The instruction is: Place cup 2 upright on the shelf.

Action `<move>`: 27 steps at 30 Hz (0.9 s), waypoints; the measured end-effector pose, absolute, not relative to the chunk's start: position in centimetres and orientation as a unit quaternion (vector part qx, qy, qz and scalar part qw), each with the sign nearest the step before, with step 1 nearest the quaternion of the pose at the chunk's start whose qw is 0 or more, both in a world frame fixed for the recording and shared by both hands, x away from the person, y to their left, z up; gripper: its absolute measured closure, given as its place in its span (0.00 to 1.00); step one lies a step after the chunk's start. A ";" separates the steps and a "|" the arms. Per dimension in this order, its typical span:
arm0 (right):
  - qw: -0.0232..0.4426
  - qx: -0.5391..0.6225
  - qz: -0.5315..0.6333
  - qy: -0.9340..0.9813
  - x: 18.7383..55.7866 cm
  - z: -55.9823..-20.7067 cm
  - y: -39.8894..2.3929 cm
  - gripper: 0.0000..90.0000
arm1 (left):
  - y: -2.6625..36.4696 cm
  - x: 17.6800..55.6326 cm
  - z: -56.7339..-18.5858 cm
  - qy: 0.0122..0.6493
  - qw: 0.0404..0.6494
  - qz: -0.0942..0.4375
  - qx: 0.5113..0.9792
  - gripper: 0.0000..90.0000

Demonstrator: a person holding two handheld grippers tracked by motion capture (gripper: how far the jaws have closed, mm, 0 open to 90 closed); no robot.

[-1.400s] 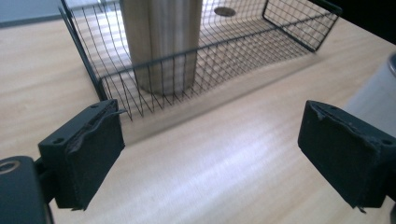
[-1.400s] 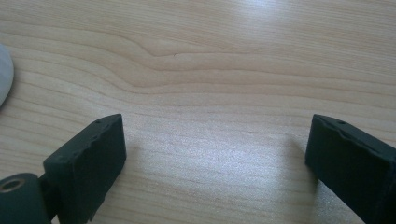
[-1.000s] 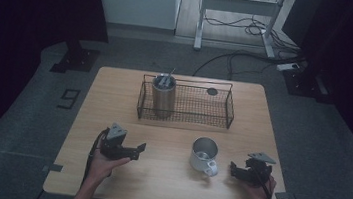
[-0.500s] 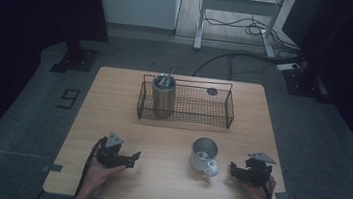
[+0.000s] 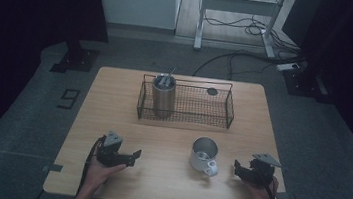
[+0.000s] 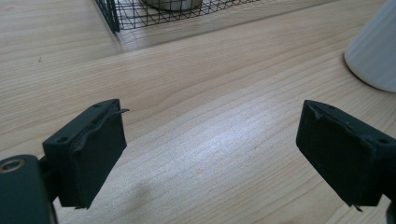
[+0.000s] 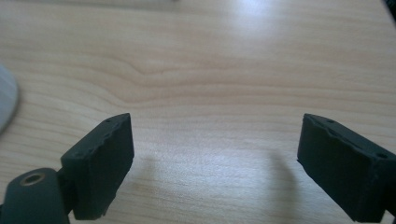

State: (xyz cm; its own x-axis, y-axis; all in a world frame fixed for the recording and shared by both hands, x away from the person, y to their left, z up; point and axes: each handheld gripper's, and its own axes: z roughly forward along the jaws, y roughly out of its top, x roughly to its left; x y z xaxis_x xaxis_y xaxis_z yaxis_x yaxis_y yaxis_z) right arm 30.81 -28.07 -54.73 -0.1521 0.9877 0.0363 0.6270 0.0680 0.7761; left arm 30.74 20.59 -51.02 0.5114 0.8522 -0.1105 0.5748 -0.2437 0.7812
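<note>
Mug (image 5: 204, 154): white, ribbed outer wall, metal-grey inside, stubby handle pointing toward 4 o'clock in the high view. It stands upright on the wooden table (image 5: 114, 97), at about 5 o'clock from the table's centre, near the front edge. In the left gripper view its ribbed white side (image 6: 376, 51) sits at 2 o'clock, resting on bare wood.

Left gripper (image 5: 133, 156): held low over the table at 7 o'clock from centre, jaws pointing toward 3 o'clock, toward the mug but well apart from it. Its own view shows the jaws spread wide (image 6: 210, 154), bare wood between them.

Right gripper (image 5: 238, 168): at 4 o'clock from centre, near the mug's handle, not touching. Jaws wide apart in its own view (image 7: 215, 163), wood grain between them; a pale curved edge at 9 o'clock, probably the mug, too little of it to be sure.

Count:
- mugs: one
- wire baskets: one, black (image 5: 223, 116), at 12 o'clock on the table's far half
- metal tumblers: one (image 5: 163, 97), upright in the basket's left end, with thin utensils standing in it; number not readable
- small dark round thing: one (image 5: 212, 91), behind the basket, kind unclear
- grippers: two, one per hand
</note>
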 end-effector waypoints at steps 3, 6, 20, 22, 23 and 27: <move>0.266 0.592 0.357 0.672 30.4 -54.0 -28.3 0.14 | 20.4 30.6 -51.1 0.460 0.403 0.172 0.773 0.09; 0.261 0.590 0.372 0.667 30.1 -53.4 -28.4 0.14 | 20.4 30.6 -51.1 0.458 0.399 0.173 0.775 0.09; 0.235 0.553 0.438 0.669 28.3 -50.2 -26.2 0.14 | 20.4 30.4 -51.1 0.455 0.405 0.170 0.775 0.11; 0.234 0.549 0.442 0.670 28.1 -49.9 -25.9 0.14 | 20.4 30.4 -51.1 0.455 0.404 0.169 0.775 0.11; 0.234 0.544 0.444 0.673 28.0 -49.7 -25.7 0.14 | 20.4 30.4 -51.2 0.455 0.403 0.170 0.776 0.11; 0.230 0.527 0.454 0.681 27.5 -49.0 -24.4 0.14 | 20.2 30.4 -51.3 0.453 0.400 0.169 0.779 0.11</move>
State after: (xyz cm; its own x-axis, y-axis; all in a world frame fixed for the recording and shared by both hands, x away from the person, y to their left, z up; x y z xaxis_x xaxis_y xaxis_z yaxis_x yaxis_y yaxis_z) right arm 27.48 -24.37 -49.00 -0.3391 0.9262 0.1647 0.5080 0.0329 0.8607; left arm 30.38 20.19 -51.35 0.5328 0.8403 -0.0999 0.5704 -0.2694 0.7759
